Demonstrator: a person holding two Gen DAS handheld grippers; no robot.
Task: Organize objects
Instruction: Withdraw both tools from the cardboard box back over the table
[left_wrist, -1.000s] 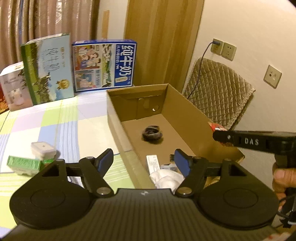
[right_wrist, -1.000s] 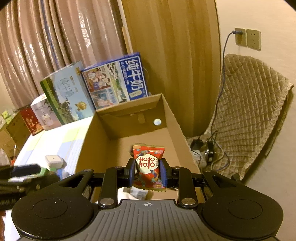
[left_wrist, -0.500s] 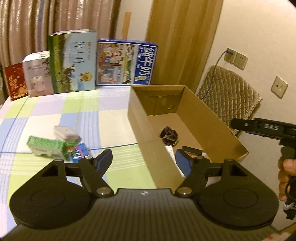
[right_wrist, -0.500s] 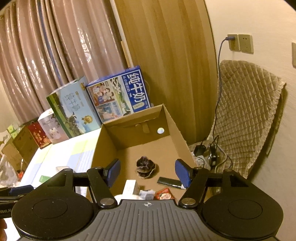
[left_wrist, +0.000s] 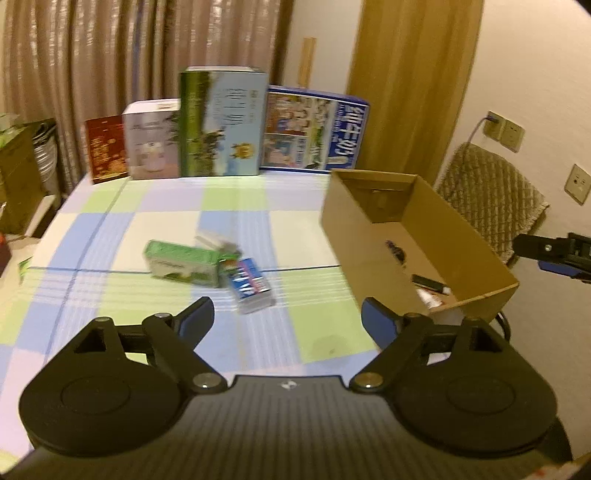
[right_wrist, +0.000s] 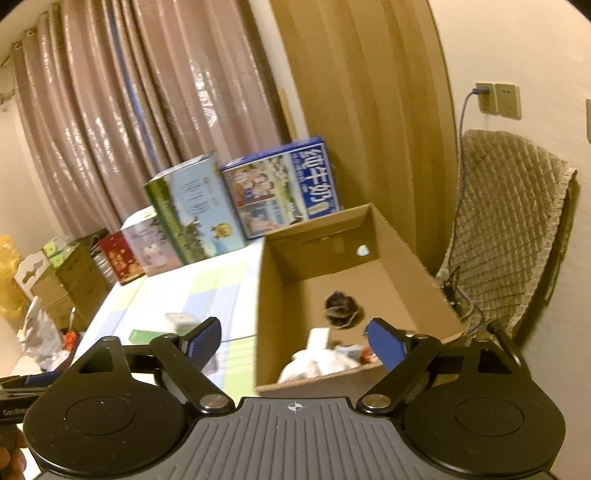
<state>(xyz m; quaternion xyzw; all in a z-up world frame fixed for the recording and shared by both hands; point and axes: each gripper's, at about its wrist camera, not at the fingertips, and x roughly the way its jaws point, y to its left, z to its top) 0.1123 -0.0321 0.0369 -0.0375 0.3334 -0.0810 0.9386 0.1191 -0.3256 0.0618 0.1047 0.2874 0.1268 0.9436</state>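
An open cardboard box (left_wrist: 354, 232) stands at the table's right edge; it also shows in the right wrist view (right_wrist: 273, 295). Inside lie a dark hair tie (right_wrist: 341, 308), a white crumpled item (right_wrist: 314, 363), a red packet (right_wrist: 366, 356) and a black pen (left_wrist: 428, 281). On the checked tablecloth lie a green box (left_wrist: 181, 263), a blue-and-white packet (left_wrist: 251, 285) and a small white item (right_wrist: 181, 319). My left gripper (left_wrist: 287, 320) is open and empty above the cloth, near the blue packet. My right gripper (right_wrist: 293, 341) is open and empty over the box's near left corner.
Milk cartons and gift boxes (left_wrist: 221, 125) stand in a row along the table's far edge. A quilt-covered chair (right_wrist: 509, 229) stands to the right of the box. Curtains hang behind. Cartons and bags (right_wrist: 55, 280) crowd the floor at the left.
My right gripper opened and let the red packet go into the box, then drew back and left. My left gripper swung left from the box toward the items on the cloth.
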